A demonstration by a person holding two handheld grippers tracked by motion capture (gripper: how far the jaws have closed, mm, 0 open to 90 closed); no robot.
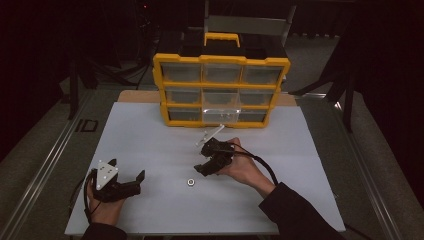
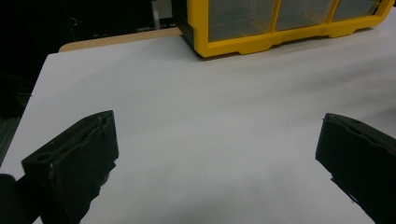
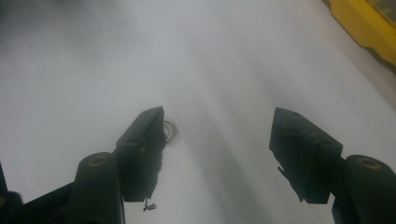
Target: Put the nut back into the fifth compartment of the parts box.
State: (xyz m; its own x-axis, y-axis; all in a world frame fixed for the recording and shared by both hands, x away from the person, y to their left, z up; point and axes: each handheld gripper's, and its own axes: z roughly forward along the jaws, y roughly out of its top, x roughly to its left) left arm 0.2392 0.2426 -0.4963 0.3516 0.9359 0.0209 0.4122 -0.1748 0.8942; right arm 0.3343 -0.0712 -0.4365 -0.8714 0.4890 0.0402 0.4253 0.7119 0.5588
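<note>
Reaching toward the small nut (image 1: 190, 182) on the bench (image 1: 150, 145), your right claw (image 1: 207, 161) gapes empty. Pickup remains; left claw (image 1: 127, 181) waits open, empty.

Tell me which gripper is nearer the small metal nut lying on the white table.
Right. The right gripper hangs just above and right of the nut, jaws open. The left gripper sits farther off to the nut's left, also open.

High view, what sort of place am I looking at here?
Probably a workshop or lab bench for sorting small parts: a yellow drawer organizer stands on a white table, a small metal nut lies loose, and the surroundings are dark.
</note>
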